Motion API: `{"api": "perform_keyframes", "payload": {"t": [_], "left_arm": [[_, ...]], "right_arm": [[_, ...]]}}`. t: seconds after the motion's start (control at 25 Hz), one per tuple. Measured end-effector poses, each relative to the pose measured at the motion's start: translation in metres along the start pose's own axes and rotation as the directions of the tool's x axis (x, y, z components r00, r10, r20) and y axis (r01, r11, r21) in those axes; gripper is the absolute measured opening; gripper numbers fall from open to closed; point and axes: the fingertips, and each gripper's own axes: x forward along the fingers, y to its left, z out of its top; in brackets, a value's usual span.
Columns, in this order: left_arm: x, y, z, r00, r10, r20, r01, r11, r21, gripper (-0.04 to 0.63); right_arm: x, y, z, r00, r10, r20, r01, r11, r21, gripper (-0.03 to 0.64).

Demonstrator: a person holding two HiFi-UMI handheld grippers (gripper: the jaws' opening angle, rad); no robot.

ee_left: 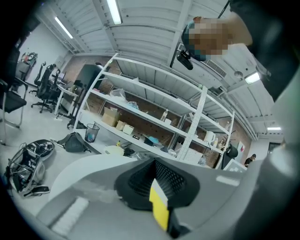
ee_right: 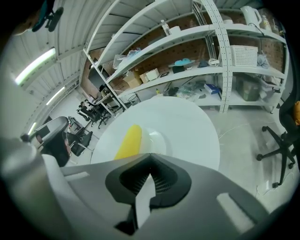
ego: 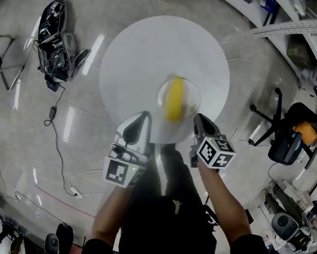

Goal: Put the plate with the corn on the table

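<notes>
A yellow corn cob (ego: 174, 99) lies on a clear plate (ego: 190, 93) that rests on the round white table (ego: 137, 54), near its front edge. My left gripper (ego: 142, 117) hangs over the table's front rim, left of the plate, apart from it. My right gripper (ego: 199, 120) is just right of the plate at the rim and touches nothing. In the right gripper view the corn (ee_right: 127, 142) and plate (ee_right: 157, 139) lie beyond the shut jaws (ee_right: 147, 180). The left gripper view shows its jaws (ee_left: 157, 185) closed together, empty, pointing at shelving.
Black office chairs (ego: 285, 139) stand to the right of the table. A bag and tangled cables (ego: 55, 41) lie on the floor at left. White shelving (ee_right: 211, 47) lines the far wall. The person's legs fill the space below the table's front edge.
</notes>
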Motion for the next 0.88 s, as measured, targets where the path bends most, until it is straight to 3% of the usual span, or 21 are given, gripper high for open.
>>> {"api": "perform_keyframes", "payload": {"t": [0.44, 0.88], "left_arm": [[-0.021, -0.034, 0.031, 1.0, 0.009, 0.016, -0.01, 0.999, 0.047, 0.003], [-0.056, -0.082, 0.07, 0.998, 0.042, 0.051, -0.045, 0.997, 0.059, 0.003]], "right_arm": [[-0.043, 0.033, 0.029, 0.994, 0.068, 0.088, -0.06, 0.994, -0.097, 0.009], [-0.108, 0.08, 0.06, 0.968, 0.151, 0.198, -0.115, 0.976, -0.183, 0.009]]}}
